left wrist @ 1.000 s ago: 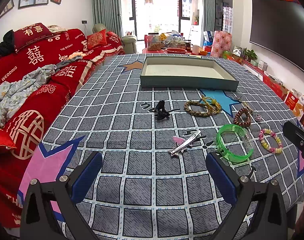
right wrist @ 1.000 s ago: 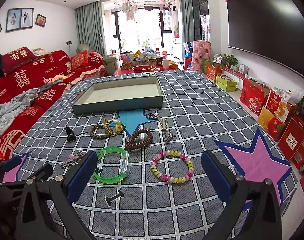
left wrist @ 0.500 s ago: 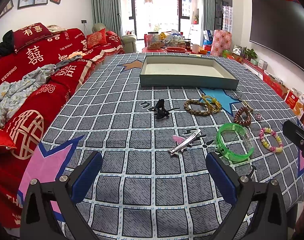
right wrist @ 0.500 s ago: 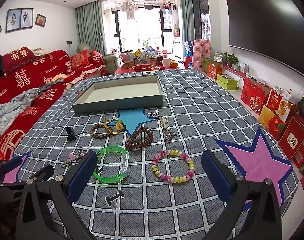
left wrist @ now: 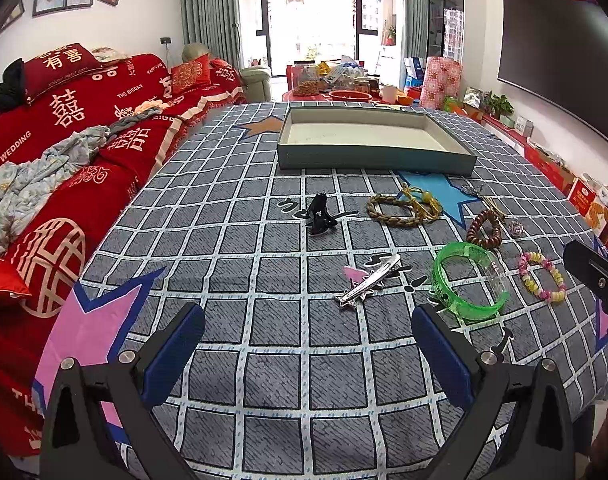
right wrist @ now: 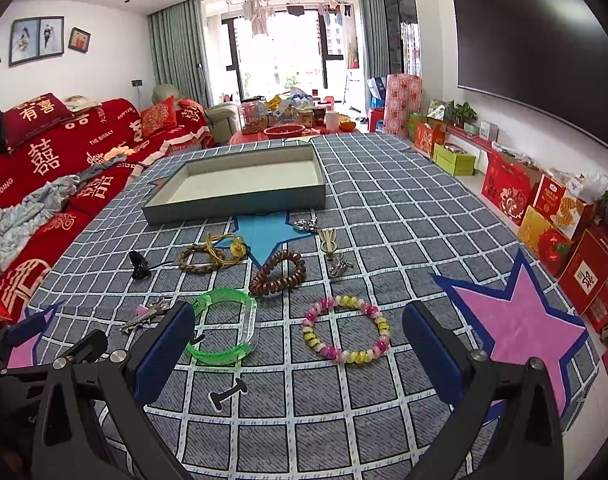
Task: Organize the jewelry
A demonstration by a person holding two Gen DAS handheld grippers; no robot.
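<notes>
An empty teal tray (left wrist: 376,160) (right wrist: 232,202) stands at the far side of the checked table. Nearer lie a black clip (left wrist: 319,216), a braided band with a yellow cord (left wrist: 400,210) (right wrist: 212,256), a brown coil band (left wrist: 484,230) (right wrist: 278,272), a silver hair clip (left wrist: 366,282) (right wrist: 144,316), a green bangle (left wrist: 468,282) (right wrist: 224,326) and a pink and yellow bead bracelet (left wrist: 542,276) (right wrist: 346,334). My left gripper (left wrist: 308,354) is open and empty, short of the silver clip. My right gripper (right wrist: 298,346) is open and empty, just short of the bangle and bracelet.
A red sofa (left wrist: 64,140) with clothes runs along the table's left side. Small metal charms (right wrist: 332,244) lie near the tray. Gift boxes (right wrist: 552,220) line the floor on the right under a wall TV (right wrist: 536,60).
</notes>
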